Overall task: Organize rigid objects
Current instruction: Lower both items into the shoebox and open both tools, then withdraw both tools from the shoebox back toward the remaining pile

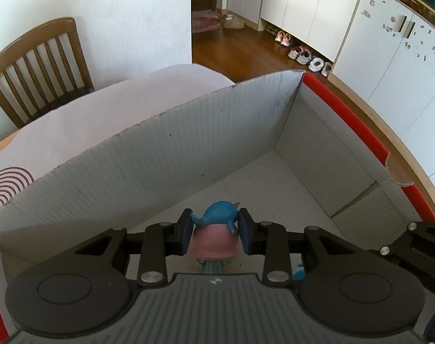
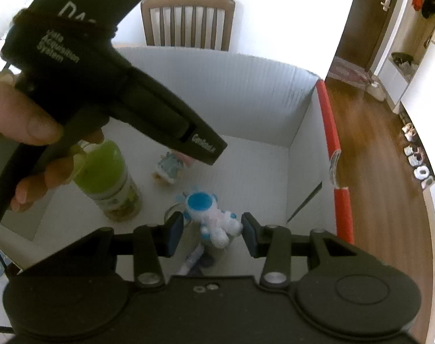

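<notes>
- Your left gripper (image 1: 216, 233) clamps the blue-and-pink bird figurine (image 1: 217, 229) low inside the grey corrugated cardboard box (image 1: 165, 149); let go too high and it may topple.
- Your right gripper (image 2: 209, 233), jaws apart, straddles the white-and-blue plush keychain (image 2: 210, 215) without pressing it; closing off-centre could nudge it away.

wood chair (image 1: 36, 71), white cabinets (image 1: 300, 8), wood floor (image 1: 246, 54)

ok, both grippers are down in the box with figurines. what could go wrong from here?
1. The left gripper pinches the pink-and-blue figurine only at its narrow top, so it may tilt or slip out on release.
2. The right gripper brackets the white-and-blue figurine without clear pad contact; closing off-centre could knock it aside.
3. The green-lidded jar stands upright close by and could get knocked over.
</notes>
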The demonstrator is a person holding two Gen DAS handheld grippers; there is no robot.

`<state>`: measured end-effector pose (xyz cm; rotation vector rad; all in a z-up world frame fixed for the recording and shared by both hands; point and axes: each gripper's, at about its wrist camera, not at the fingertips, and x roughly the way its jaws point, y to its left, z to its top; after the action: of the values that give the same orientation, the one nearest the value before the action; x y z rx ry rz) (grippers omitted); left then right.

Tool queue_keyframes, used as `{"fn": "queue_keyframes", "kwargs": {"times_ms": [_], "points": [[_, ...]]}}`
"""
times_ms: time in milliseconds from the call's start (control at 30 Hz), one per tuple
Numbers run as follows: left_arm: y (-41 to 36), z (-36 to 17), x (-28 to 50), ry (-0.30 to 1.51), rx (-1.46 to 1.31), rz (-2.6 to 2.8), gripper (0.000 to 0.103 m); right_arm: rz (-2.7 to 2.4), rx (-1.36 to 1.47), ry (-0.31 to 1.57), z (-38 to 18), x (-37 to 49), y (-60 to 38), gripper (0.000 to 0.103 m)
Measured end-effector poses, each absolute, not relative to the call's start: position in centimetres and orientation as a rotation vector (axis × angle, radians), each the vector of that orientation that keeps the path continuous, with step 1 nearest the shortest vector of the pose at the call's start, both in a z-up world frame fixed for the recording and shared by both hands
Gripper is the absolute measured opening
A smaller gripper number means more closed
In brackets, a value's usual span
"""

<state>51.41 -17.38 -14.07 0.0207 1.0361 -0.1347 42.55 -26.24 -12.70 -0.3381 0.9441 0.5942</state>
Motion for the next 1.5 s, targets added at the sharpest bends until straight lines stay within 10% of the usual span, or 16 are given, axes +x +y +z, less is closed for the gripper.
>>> {"fn": "queue_keyframes", "kwargs": {"times_ms": [133,267,1500], "points": [[-17.2,-14.1,51.4,1.043,0.003,-0.128,0.033,0.594,-0.343,0.951,-12.7,42.6,-26.1,0.050],[-17.0,-13.5,51.2,1.032,-0.016,-0.119,0.055,0.590,-0.336,0.947,-12.5,42.5,-26.2,0.054],[-12.2,-2.2,37.6,0.751,-0.107,-0.083,0.067,0.570,-0.215,0.803,-4.6,35.0,-27.9,0.089]]}}
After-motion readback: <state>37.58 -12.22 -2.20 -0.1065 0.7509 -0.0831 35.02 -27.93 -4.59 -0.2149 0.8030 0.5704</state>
